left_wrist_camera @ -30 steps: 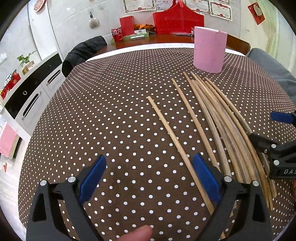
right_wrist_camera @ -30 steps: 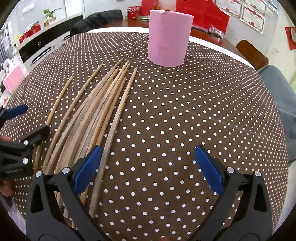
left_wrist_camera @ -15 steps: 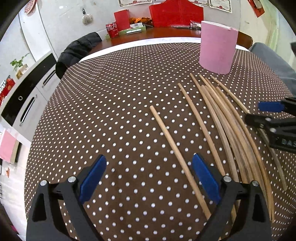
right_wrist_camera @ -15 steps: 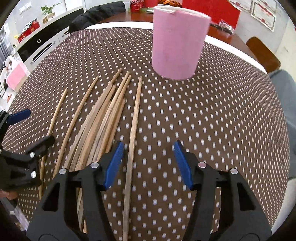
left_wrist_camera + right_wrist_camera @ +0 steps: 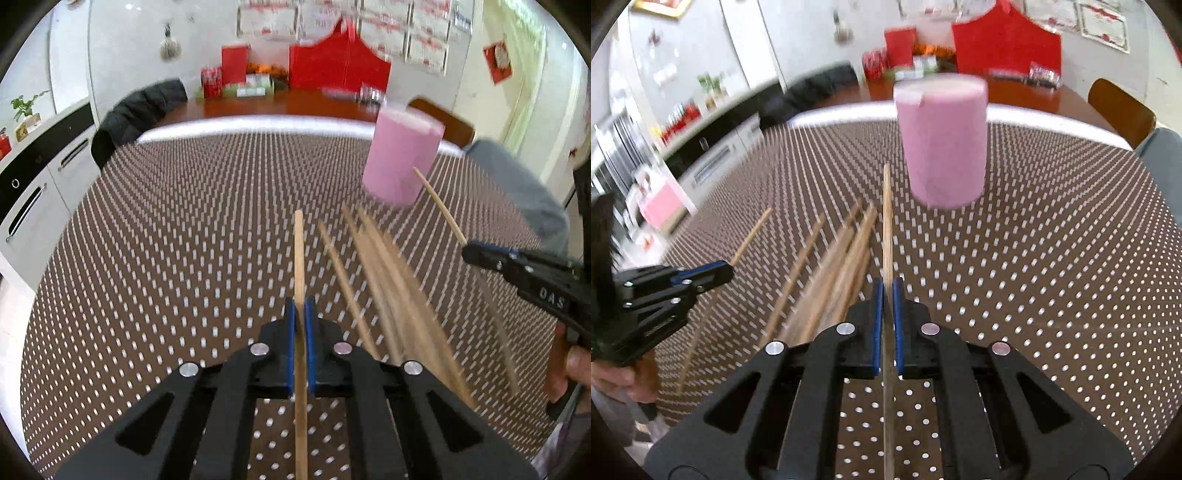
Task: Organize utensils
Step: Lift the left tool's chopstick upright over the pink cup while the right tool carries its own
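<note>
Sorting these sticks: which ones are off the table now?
Two: the stick clamped in the left tool and the stick in the right tool. The other sticks lie on the dotted cloth.

We take the cup [image 5: 403,158] as landmark; it stands upright on the table [image 5: 184,240], toward the far edge. Nearer to us than the cup, a bundle of chopsticks [image 5: 388,280] lies on the table, fanned toward it. Left of the bundle, the left gripper [image 5: 300,332] clamps one chopstick [image 5: 299,258] off the table. Right of the bundle, the right gripper [image 5: 885,317] clamps another chopstick [image 5: 887,221], its tip just beside the cup's base.
</note>
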The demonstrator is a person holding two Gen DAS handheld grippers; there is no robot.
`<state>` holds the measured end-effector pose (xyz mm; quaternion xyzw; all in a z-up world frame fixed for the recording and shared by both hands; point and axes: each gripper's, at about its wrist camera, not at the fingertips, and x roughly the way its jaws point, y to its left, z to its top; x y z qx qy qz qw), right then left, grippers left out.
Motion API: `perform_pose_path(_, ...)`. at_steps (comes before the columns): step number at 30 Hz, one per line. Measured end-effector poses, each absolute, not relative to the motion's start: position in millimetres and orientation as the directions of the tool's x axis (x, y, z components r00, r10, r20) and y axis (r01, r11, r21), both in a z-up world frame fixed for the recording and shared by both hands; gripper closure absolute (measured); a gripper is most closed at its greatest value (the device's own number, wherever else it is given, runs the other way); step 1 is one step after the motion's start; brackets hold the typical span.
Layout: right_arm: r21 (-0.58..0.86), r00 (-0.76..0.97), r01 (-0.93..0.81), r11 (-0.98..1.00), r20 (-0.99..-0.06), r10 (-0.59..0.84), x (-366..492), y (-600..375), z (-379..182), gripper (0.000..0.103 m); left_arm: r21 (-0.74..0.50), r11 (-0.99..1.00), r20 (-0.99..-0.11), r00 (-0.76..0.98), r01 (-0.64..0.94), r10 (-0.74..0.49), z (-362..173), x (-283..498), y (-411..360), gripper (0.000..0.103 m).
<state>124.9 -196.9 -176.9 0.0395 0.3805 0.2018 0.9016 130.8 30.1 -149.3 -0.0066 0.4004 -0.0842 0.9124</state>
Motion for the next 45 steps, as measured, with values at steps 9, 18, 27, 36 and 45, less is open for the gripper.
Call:
perform_pose_path(9,0.318,0.751,-0.383,0.868,-0.44,0.492,117,-224,-107,0.098,-0.153,0.964,-0.452,0.852,0.218,-0.265,-61,144,12,0.098)
perform_pose_path(18,0.289,0.81,-0.411,0.864,-0.318,0.492,153,-234,-36,0.098,-0.231,0.912,-0.15,0.914,0.338,-0.377,6,175,-14,0.098)
perform_pose_path(27,0.262,0.851,-0.411,0.873,-0.234,0.47,193,-258,22,0.097,-0.264,0.879,0.037,0.915,0.396,-0.401,24,231,-57,0.098)
perform_pose_path(36,0.27,0.851,-0.383,0.884,-0.269,0.451,229,-269,0,0.097,-0.241,0.9,-0.002,0.927,0.364,-0.375,-11,283,-87,0.098)
perform_pose_path(45,0.264,0.817,-0.379,0.887,-0.354,0.455,247,-263,-17,0.097,-0.243,0.915,-0.092,0.931,0.323,-0.353,-43,309,-92,0.098)
